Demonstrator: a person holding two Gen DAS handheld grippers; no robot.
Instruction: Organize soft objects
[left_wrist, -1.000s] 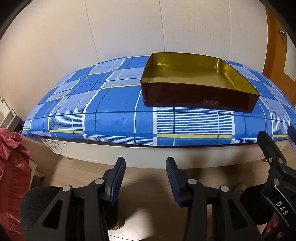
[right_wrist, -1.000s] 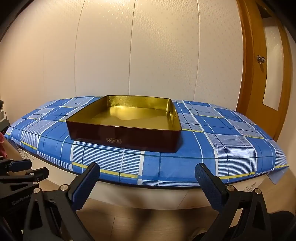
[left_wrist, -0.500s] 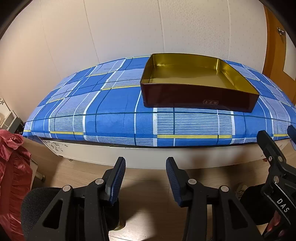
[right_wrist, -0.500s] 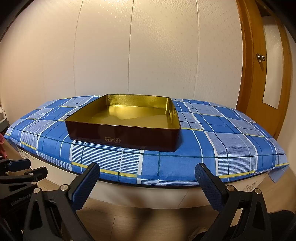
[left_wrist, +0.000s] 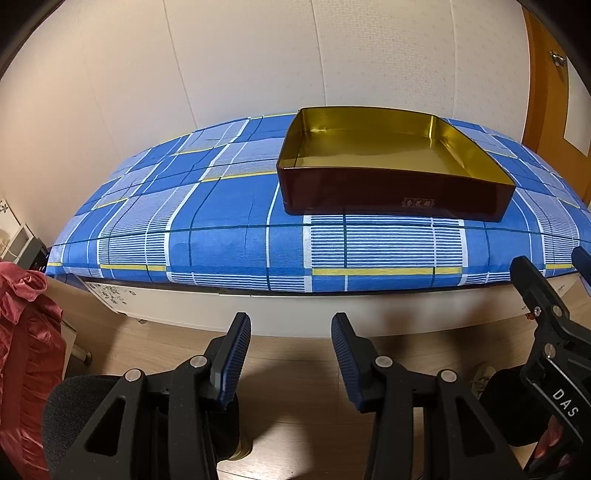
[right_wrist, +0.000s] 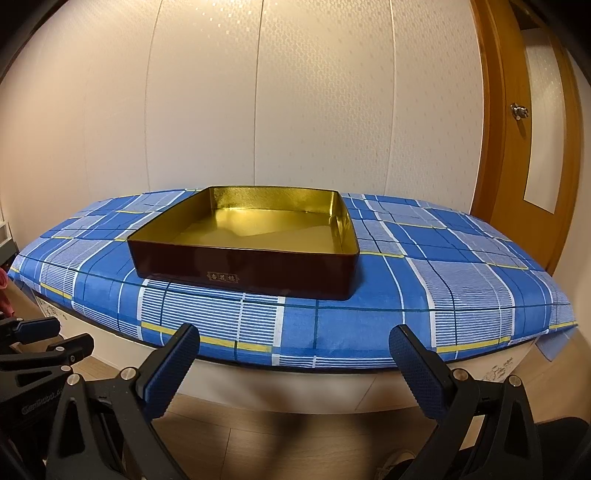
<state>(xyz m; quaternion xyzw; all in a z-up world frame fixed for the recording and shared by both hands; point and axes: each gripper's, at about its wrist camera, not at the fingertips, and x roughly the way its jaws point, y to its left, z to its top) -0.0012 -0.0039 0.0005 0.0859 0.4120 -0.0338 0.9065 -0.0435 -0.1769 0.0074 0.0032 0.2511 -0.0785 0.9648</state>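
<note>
On the table (right_wrist: 369, 391) covered by a blue plaid cloth (left_wrist: 229, 243) sits one shallow box (right_wrist: 258, 275), dark red outside and gold inside, nothing in it. Two grippers hang below the table's near edge, over a wooden floor (left_wrist: 291, 417): the left gripper (left_wrist: 291, 354) with its fingers (left_wrist: 233, 356) narrowly parted, the right gripper (right_wrist: 295, 365) with its fingers (right_wrist: 173, 365) spread wide, both holding nothing. One crumpled red fabric bundle (left_wrist: 22, 354) lies low at the left. Behind stands a pale panelled wall (right_wrist: 295, 110), and one wooden door (right_wrist: 532, 129) at the right.
</note>
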